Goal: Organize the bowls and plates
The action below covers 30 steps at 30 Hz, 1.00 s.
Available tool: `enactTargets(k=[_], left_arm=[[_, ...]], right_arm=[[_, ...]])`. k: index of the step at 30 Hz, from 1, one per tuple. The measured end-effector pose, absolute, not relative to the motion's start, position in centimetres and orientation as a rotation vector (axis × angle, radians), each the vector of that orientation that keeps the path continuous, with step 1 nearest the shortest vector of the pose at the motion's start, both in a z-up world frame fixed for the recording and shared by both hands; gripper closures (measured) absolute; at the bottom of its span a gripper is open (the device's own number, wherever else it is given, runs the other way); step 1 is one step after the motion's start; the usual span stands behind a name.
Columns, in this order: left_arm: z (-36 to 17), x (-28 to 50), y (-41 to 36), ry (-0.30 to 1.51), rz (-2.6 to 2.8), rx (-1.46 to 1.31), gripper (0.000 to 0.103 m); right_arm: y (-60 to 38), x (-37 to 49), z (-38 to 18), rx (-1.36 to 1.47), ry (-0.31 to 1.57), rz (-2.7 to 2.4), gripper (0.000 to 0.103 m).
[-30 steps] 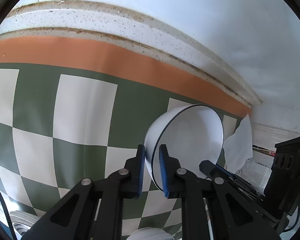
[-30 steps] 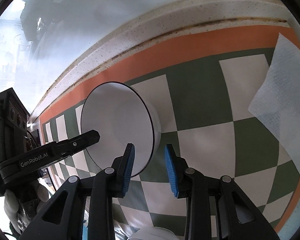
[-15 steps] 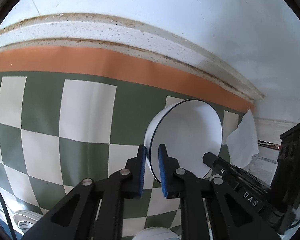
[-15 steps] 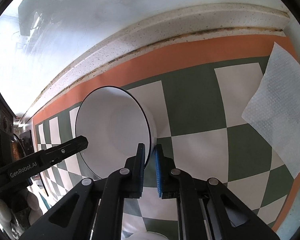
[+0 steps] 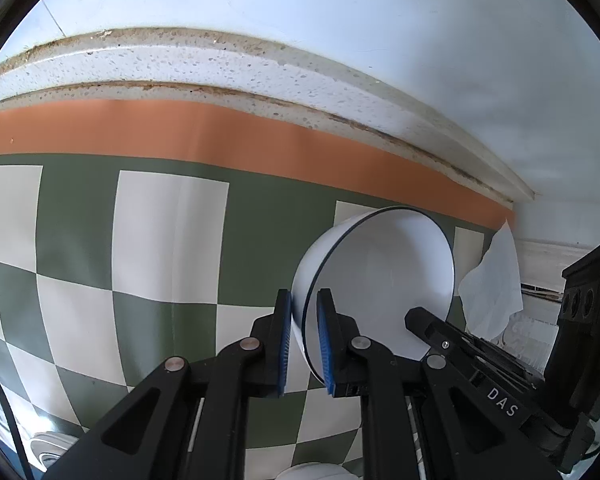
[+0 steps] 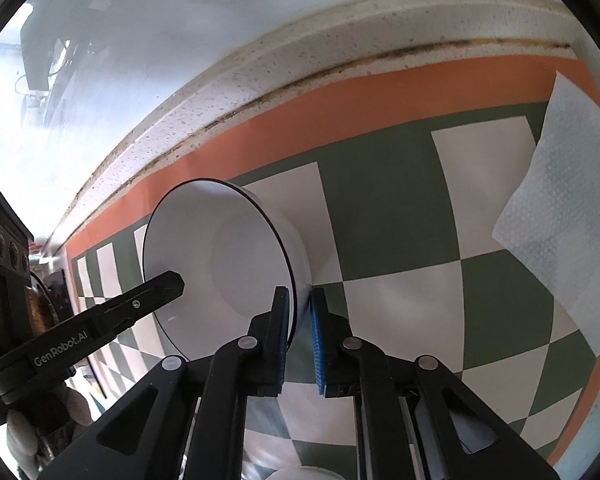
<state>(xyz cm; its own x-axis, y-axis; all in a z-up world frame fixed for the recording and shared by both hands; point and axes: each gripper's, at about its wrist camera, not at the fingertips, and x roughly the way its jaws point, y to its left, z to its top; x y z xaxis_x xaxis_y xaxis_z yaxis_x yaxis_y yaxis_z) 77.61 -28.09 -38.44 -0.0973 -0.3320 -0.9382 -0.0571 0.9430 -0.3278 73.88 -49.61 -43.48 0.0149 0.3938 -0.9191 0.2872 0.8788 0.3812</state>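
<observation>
A white bowl (image 5: 380, 272) with a thin dark rim hangs tilted above the checkered mat, its opening turned sideways. My left gripper (image 5: 304, 300) is shut on the bowl's rim, one blue pad inside and one outside. In the right wrist view the same bowl (image 6: 220, 260) shows its inside, and my right gripper (image 6: 299, 296) is shut on the opposite side of the rim. Each view also catches the other gripper: a right finger (image 5: 416, 316) and a left finger (image 6: 172, 284) reach the bowl's edge.
A green and white checkered mat (image 5: 172, 240) with an orange border lies under the bowl, against a speckled ledge (image 5: 220, 68) and a white wall. A white paper towel (image 6: 560, 220) lies on the mat's right side. White dishes (image 5: 48, 448) show at the lower left.
My right gripper's jaws have shut onto the bowl's rim. The left gripper has kept its grip, and the bowl has hardly moved.
</observation>
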Motion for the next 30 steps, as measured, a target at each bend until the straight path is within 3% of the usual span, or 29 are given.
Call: enactTargets(k=[17, 30], left_arm=[[-34.2, 75.2, -28.8, 1.586, -0.294, -0.244, 0.092], [-28.8, 67.3, -28.3, 1.53, -0.348, -0.191, 0.092]], right_arm=[[-47.9, 72.3, -40.5, 0.499, 1.53, 0.112, 0.092], [-45.5, 64.3, -34.7, 0.496, 1.468, 0.142, 0.092]])
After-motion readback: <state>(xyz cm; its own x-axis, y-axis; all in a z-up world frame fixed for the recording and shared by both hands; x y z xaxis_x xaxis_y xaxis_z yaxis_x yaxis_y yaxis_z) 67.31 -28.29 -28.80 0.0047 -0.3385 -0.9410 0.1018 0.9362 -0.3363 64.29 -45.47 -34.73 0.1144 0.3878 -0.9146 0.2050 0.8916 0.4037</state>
